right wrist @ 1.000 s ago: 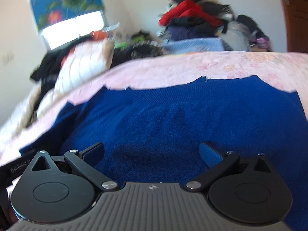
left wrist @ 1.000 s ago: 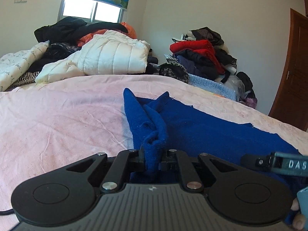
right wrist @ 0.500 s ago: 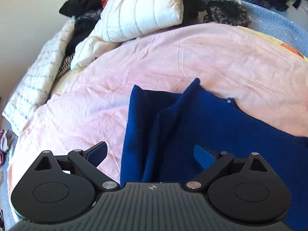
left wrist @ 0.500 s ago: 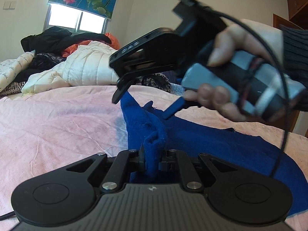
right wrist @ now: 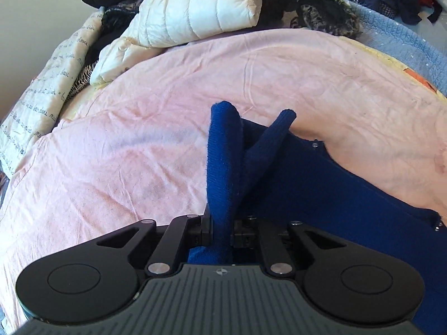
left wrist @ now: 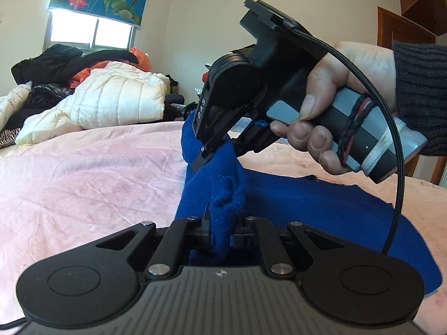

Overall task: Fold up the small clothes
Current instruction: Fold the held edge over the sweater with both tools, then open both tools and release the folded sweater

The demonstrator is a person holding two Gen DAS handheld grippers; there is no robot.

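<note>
A dark blue knit garment (left wrist: 307, 203) lies on the pink bedspread (left wrist: 83, 173). My left gripper (left wrist: 220, 233) is shut on a bunched edge of it, lifted off the bed. My right gripper (right wrist: 222, 230) is shut on another fold of the same edge, farther along; in the left wrist view it (left wrist: 205, 157) pinches the cloth from above, held in a hand. The rest of the blue garment (right wrist: 335, 195) trails to the right on the bedspread (right wrist: 125, 153).
A white puffer jacket (left wrist: 120, 97) and dark clothes (left wrist: 56, 61) are heaped at the back of the bed. A patterned quilt (right wrist: 42, 97) lies at the left. A blue blanket (right wrist: 405, 36) and more clothes sit at the right. A wooden door (left wrist: 405, 28) stands at the far right.
My right gripper came over from the middle of the garment to its left edge and shut on a fold there. The left gripper kept its hold and the edge rose.
</note>
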